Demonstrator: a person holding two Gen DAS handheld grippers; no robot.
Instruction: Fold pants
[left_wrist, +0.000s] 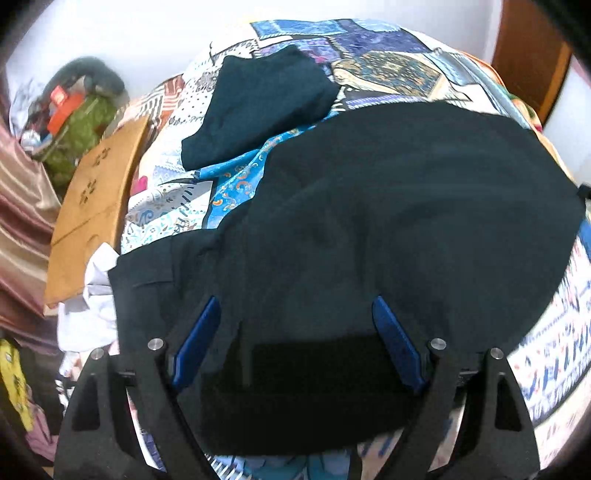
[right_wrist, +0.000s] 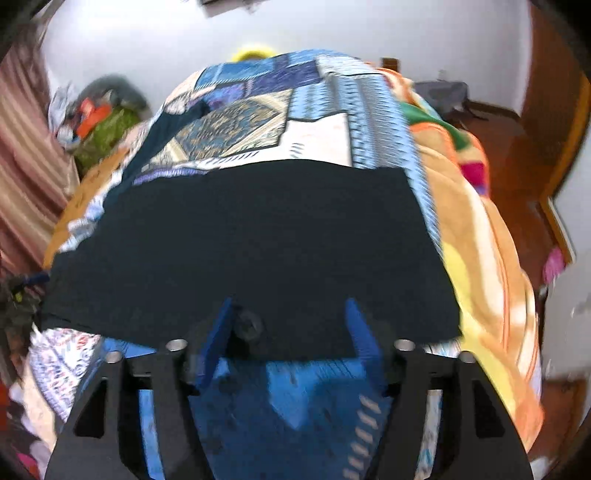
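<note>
Two dark pants (left_wrist: 406, 221) and (left_wrist: 258, 107) lie on one patchwork bedspread (left_wrist: 388, 55).

Soft, even indoor light with no hard shadows or glare, strong fisheye bending and dark corners in both views, and motion blur heaviest across the right wrist view.

1. The pants (left_wrist: 406, 206) are plain black.
2. A folded garment (left_wrist: 258, 107) beyond them is dark teal.
3. The bedspread (right_wrist: 258, 122) is a patchwork of blue, white and gold prints.
4. The blanket (right_wrist: 480, 240) shows orange, yellow, green and pink.
5. Each tool has blue fingers (left_wrist: 199, 339) on black arms.
6. The curtain (left_wrist: 22, 206) is shiny brownish-pink.
7. The board (left_wrist: 96, 206) is tan.
</note>
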